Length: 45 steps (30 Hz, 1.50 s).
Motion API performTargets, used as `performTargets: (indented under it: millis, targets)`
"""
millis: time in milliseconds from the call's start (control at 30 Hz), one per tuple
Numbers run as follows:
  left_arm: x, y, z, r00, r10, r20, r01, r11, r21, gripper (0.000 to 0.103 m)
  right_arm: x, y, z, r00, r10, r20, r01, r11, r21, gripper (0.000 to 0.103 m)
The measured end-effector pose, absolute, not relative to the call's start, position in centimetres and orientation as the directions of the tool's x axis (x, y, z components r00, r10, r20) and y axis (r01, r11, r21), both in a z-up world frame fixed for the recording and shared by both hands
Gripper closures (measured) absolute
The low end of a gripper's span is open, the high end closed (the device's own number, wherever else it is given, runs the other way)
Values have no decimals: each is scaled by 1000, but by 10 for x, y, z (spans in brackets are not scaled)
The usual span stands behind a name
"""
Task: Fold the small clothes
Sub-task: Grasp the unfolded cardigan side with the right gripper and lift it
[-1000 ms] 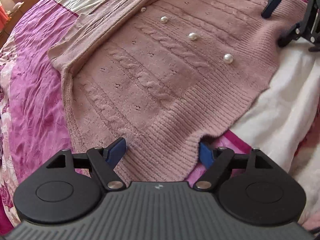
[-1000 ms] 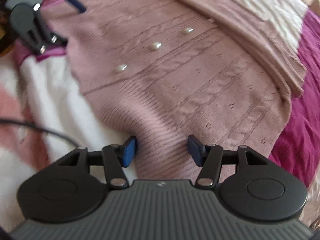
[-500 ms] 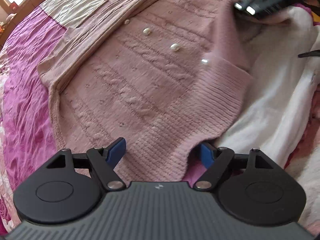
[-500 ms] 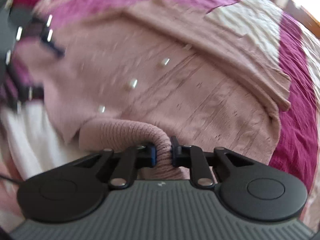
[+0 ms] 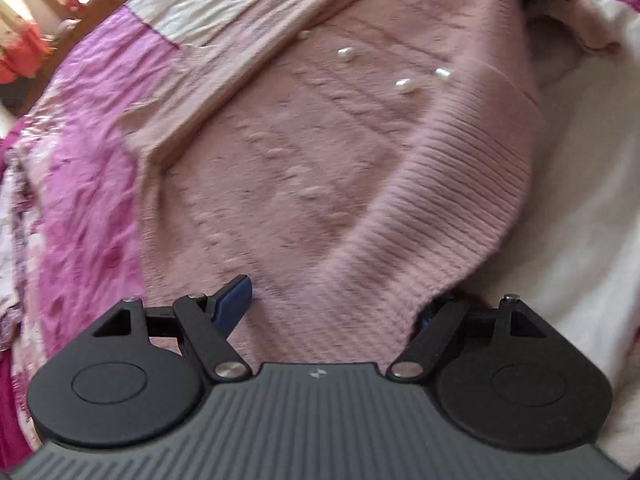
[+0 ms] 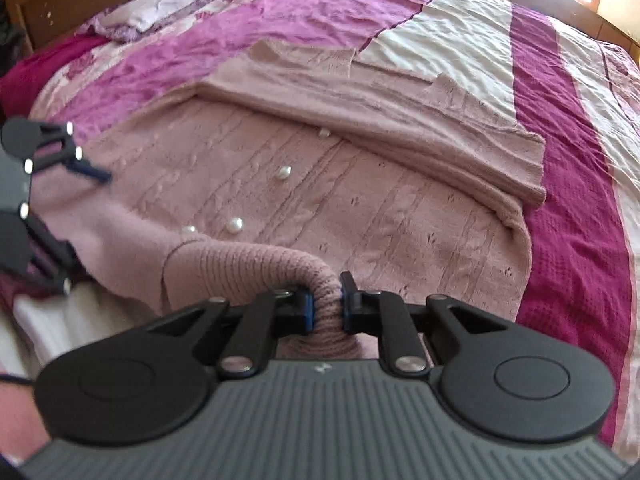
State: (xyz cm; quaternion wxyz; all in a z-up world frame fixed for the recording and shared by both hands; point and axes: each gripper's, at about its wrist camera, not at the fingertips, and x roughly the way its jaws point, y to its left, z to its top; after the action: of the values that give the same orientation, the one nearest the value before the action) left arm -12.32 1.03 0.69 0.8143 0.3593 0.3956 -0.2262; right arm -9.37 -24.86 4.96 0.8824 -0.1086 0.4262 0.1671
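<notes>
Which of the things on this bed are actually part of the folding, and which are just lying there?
Part of the job:
- pink cable-knit cardigan with pearl buttons
- right tongs, pinching its ribbed hem
- left tongs, open over the hem

Lying about:
- magenta and cream patchwork bedspread
- white fleecy blanket

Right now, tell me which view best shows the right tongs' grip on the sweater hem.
The right wrist view: the right tongs are shut on a bunched fold of the pink sweater's ribbed hem, seen close up. The left wrist view shows only a dark, blurred bit of them at its top right corner.
</notes>
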Motion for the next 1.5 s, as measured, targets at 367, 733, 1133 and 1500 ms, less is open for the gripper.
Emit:
performTargets:
  millis: [367,733,1133,1500]
  targets:
    - [-113,18,7,632,-73,-772,519,779,352,23,-109,-257,14,535,181,-825,-298,954,15,80]
    - [-105,15,-2,617,-46,-786,487,806,335,23,-111,-260,5,550,183,-815,-234,970,60,78]
    - [-105,22,16,613,-148,-776,491,840,228,72,-119,-265,23,632,189,-752,-159,981,112,85]
    - [-97,22,48,653,-208,-728,407,907,105,92,-119,-267,49,750,154,-643,-88,987,133,87]
